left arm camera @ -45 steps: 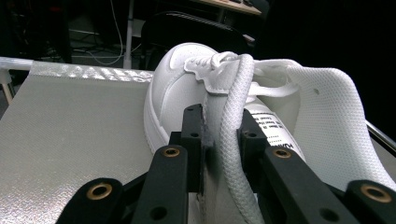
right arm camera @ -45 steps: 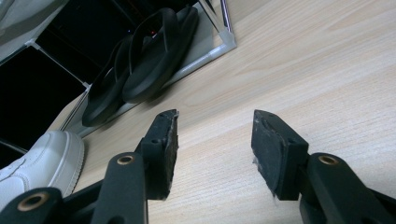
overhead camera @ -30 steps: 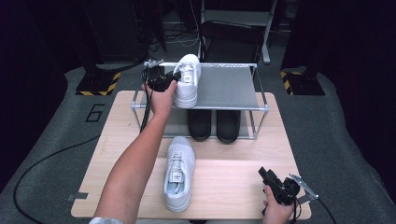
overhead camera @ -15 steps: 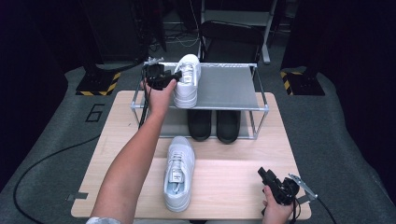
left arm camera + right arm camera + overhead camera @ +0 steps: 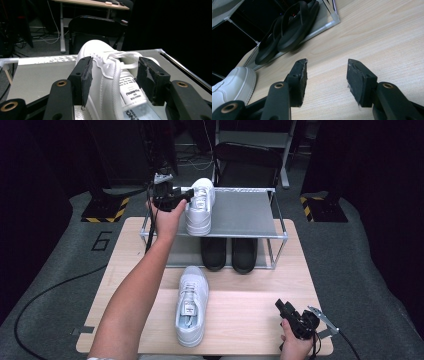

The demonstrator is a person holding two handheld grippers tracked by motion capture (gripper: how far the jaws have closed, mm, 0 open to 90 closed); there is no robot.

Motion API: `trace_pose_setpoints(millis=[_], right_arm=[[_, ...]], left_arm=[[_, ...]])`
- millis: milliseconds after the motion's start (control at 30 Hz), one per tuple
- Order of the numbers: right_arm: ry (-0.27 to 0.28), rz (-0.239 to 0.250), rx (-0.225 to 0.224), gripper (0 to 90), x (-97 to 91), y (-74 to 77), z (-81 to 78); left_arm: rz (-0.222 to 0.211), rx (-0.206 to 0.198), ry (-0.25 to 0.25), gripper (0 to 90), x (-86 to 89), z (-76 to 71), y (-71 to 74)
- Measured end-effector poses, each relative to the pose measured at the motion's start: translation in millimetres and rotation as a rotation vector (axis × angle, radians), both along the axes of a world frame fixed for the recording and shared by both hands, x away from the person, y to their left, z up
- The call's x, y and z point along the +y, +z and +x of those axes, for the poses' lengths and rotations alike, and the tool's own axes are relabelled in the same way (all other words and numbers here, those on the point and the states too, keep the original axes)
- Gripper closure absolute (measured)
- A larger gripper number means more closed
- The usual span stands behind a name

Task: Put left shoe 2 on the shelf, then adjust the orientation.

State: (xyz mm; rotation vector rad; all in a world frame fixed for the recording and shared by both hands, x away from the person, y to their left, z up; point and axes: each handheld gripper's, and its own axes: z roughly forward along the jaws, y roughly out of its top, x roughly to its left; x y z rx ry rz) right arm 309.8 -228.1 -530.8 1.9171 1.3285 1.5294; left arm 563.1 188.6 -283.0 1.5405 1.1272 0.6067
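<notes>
White sneaker (image 5: 200, 206) on shoe rack's (image 5: 250, 215) top shelf, 11 o'clock of table (image 5: 240, 320). Left gripper (image 5: 113, 75) jaws just opened, wide, straddling sneaker's collar, not pressing. Right gripper (image 5: 325, 80) wide, empty, 5 o'clock.

— White sneaker (image 5: 200, 205) on the grey mesh shelf (image 5: 245, 215), white laces too?
— Yes, with a white tongue label printed in dark letters. Second white sneaker (image 5: 191, 306) on the pale wood-grain table (image 5: 250, 320).
— Below the shelf?
— Black slippers (image 5: 230, 254), plain.
— Grippers?
— Black jaws on both, brass-coloured rivets. Left gripper (image 5: 187, 196), right gripper (image 5: 281, 306).
— Floor?
— Grey, a white "6" (image 5: 101, 241), yellow-and-black hazard stripes (image 5: 105, 212).
</notes>
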Motion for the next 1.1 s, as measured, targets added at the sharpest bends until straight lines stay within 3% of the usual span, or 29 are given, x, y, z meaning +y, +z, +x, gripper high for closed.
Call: trace_pose_setpoints(millis=[267, 433, 600, 933, 1100], right_arm=[[0.015, -0.023, -0.001, 50.6, 6.1, 2.2, -0.1], [0.038, -0.066, -0.020, 50.3, 13.6, 7.9, 0.2], [0.074, -0.100, -0.023, 50.2, 23.0, 9.6, 4.0], [0.114, -0.139, -0.030, 50.0, 35.0, 12.2, 5.0], [0.132, -0.144, -0.033, 50.1, 39.7, 14.0, 5.7]], left_arm=[[-0.010, -0.021, -0.036, 45.8, 9.4, -22.5, 6.6], [-0.012, -0.065, -0.071, 45.8, 18.2, -40.2, 7.3], [-0.009, -0.057, -0.109, 45.0, 29.6, -53.7, 6.5], [-0.007, -0.010, -0.066, 37.1, 50.6, -76.3, -14.0], [-0.004, -0.010, -0.057, 37.1, 57.4, -85.8, -26.5]])
